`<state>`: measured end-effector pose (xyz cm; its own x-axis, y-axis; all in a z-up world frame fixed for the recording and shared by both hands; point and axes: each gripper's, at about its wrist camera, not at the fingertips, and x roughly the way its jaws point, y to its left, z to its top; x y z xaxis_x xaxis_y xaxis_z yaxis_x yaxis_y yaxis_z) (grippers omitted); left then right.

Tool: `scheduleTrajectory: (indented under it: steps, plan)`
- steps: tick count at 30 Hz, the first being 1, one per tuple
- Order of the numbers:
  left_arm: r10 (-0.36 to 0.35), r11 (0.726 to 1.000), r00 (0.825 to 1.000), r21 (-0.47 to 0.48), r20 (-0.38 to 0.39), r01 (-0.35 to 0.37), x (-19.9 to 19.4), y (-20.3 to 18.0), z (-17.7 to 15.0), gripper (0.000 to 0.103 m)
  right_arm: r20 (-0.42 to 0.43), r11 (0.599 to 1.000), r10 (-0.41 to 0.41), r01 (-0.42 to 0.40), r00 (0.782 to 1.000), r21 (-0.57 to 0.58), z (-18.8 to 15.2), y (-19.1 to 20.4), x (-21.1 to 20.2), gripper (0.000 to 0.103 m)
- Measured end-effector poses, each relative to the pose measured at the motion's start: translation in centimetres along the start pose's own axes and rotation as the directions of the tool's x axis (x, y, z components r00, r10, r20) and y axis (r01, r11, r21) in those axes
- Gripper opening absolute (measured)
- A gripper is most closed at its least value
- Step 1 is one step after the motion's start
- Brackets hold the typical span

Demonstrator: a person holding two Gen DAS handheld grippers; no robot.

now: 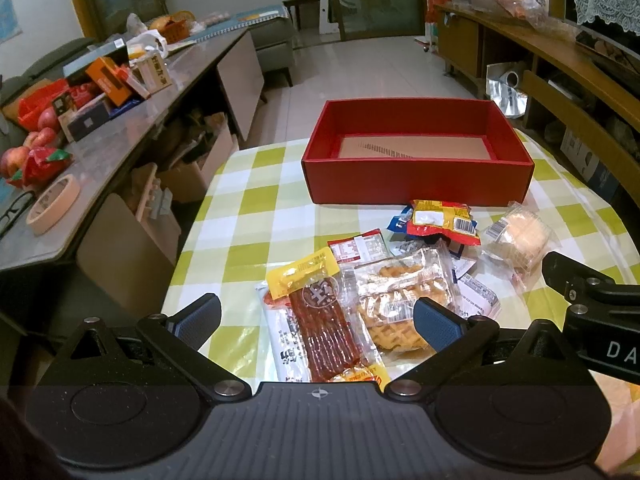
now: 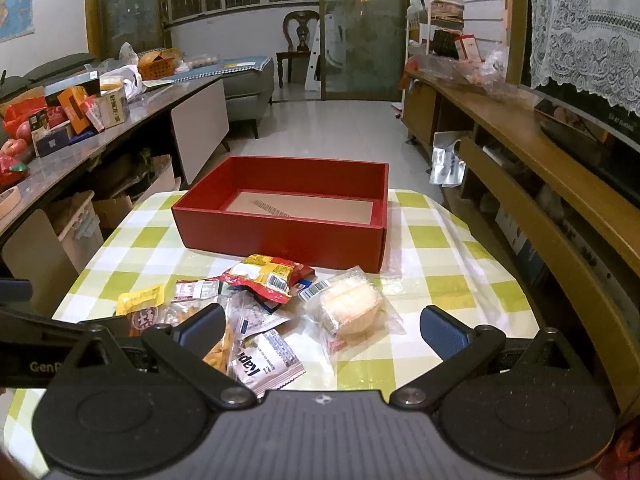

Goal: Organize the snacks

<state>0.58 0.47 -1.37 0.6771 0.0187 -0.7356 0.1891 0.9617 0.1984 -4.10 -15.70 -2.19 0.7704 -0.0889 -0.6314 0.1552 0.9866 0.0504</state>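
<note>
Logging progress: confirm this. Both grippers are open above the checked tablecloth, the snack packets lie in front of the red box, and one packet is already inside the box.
One thing is wrong: the red box holds no packet; the right wrist view shows only its bare cardboard floor. The left gripper and right gripper are open, and the snack packets lie in front of it on the checked tablecloth.

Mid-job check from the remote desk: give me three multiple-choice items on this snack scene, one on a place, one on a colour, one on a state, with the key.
1. Where does the snack pile lie relative to the red box?
A. inside it
B. on the tablecloth in front of it
C. behind it

2. What colours is the checked tablecloth?
A. blue and grey
B. red and black
C. green and white

3. How does the right gripper stand?
A. open, holding nothing
B. shut on a packet
C. shut on the box wall

Key: 1 B, the packets lie on the cloth, nearer the cameras than the box. 2 C, green and white squares show. 3 A, its fingers stand wide apart above the packets.
</note>
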Motion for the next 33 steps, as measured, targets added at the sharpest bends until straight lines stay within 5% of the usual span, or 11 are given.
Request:
scheduleTrajectory:
  steps: [9,18,33]
  plan:
    - [-0.003,1.0,1.0,-0.001,0.0,0.003,0.1,0.1,-0.1,0.103,-0.009,0.998,0.032,-0.032,0.999,0.046,-0.3,-0.3,0.3,0.103]
    - [-0.034,0.997,0.994,-0.066,-0.105,0.027,2.4,1.9,-0.1,0.103,-0.013,0.999,0.018,-0.018,1.0,0.038,0.3,-0.5,0.4,0.103]
    - [-0.06,0.979,0.928,-0.203,-0.368,-0.017,10.4,2.4,-0.9,0.103,-0.054,0.997,0.074,-0.073,0.996,0.035,0.3,-0.4,0.7,0.103]
